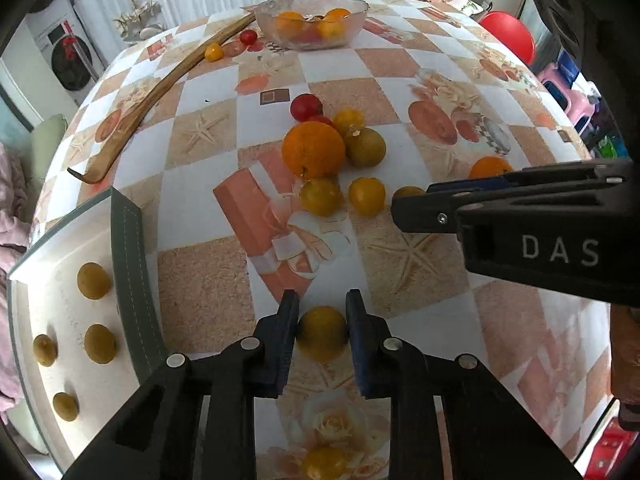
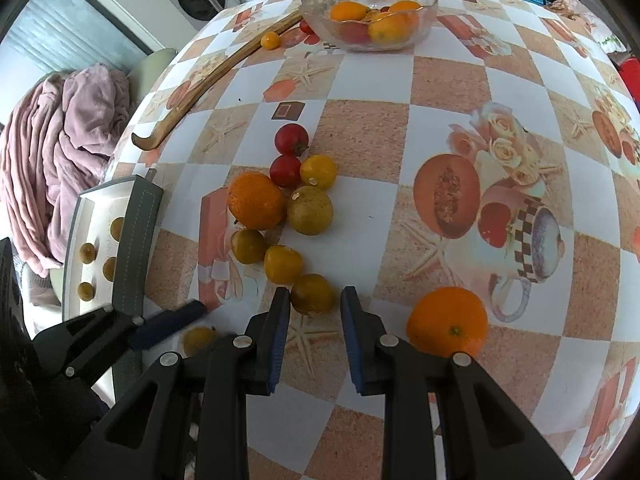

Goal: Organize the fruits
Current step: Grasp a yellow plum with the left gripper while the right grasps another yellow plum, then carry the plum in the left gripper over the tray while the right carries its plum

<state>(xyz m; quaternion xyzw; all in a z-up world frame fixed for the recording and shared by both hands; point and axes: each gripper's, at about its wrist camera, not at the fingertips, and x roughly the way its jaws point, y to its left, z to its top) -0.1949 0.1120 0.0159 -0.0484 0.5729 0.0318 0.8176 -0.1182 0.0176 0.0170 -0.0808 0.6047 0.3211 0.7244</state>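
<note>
The checked tabletop (image 2: 448, 80) fills both views, and along the left edge sits the white tray (image 1: 48, 264) with four small greenish fruits (image 1: 93, 281) already on it. At top centre, the glass bowl (image 2: 316, 8) holds orange and red fruit. A curved wooden stick (image 1: 152, 96) runs along the upper left. Mid-frame lies the heap: a big orange (image 1: 313, 149), a dull green fruit (image 1: 365, 147), two red tomatoes (image 2: 291, 139) and yellow ones around them. A second orange (image 2: 448, 322) sits lower right in the right view. At bottom centre of the left view, the left claw (image 1: 322, 334) is clamped on a yellow fruit (image 1: 321, 332), pads pressing both sides. The right claw (image 2: 314, 320), bottom centre of its view, is narrowed, with a yellow-green fruit (image 2: 312, 294) at its tips; grip or no grip, I cannot tell.
</note>
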